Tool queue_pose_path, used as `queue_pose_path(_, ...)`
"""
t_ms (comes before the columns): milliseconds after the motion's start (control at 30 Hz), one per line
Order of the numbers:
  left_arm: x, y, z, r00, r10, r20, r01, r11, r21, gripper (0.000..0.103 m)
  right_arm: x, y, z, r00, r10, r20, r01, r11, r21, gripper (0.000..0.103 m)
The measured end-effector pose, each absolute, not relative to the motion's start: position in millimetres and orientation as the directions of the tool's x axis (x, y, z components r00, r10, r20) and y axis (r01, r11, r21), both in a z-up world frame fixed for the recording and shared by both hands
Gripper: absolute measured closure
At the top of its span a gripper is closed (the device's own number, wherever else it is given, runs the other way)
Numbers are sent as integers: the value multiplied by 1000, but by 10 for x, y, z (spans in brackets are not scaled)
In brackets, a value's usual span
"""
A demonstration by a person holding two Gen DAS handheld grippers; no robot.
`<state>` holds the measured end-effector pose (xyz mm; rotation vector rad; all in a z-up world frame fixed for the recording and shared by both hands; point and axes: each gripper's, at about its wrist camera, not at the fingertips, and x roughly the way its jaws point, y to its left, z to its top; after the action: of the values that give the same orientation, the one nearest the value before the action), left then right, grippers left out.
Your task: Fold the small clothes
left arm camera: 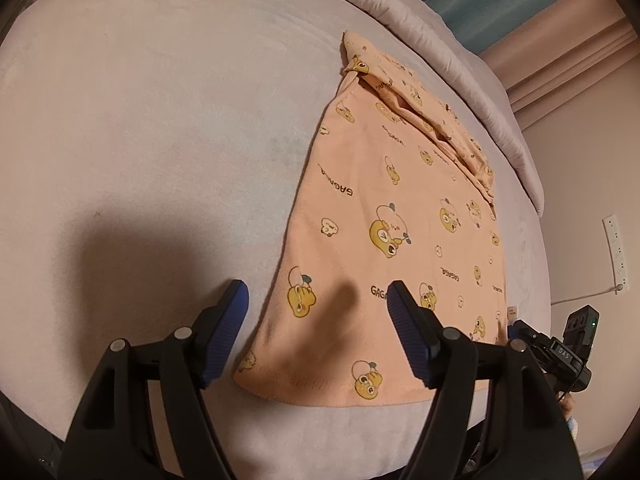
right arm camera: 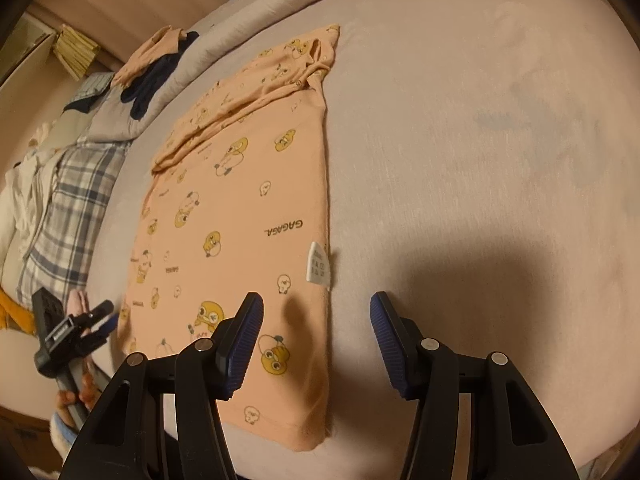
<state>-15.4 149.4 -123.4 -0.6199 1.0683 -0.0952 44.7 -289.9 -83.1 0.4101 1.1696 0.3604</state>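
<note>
Both claws, left (left arm camera: 316,300) and right (right arm camera: 316,312), spread, empty; peach shirt (left arm camera: 400,216) far end bunched, sleeves hidden.

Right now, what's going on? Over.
Left tongs open, right tongs open, both empty. Peach shirt flat on bed, sleeves folded in. Nothing blocking.

Peach duck-print shirt (left arm camera: 400,208); blue-padded black tongs (left arm camera: 316,312).

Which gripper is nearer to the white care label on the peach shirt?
Right. The right gripper hovers open just below the white care label, at that shirt edge; the left gripper hovers open over the opposite edge.
</note>
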Motion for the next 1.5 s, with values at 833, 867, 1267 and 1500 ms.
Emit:
queue_pose_path(833, -57, 1322, -1244, 471, -402, -785, -174, 830, -530, 26, 450, -2708, -878, 301, 502, -811, -111, 863, 493, 47)
queue_pose_path(867, -53, 1315, -1244, 471, -404, -784, -172, 830, -531, 26, 450, -2703, -879, 300, 504, -810, -112, 862, 494, 47)
queue_pose_path(1267, 62, 1172, -1247, 445, -431, -785, -120, 840, -529, 25, 443, -2632, -895, 289, 511, -810, -137, 859, 493, 47)
queue_pose_path(1500, 104, 1121, -1257, 433, -453, -779, -99, 835, -541, 24, 449, -2606, -903, 286, 511, -811, -141, 859, 492, 46)
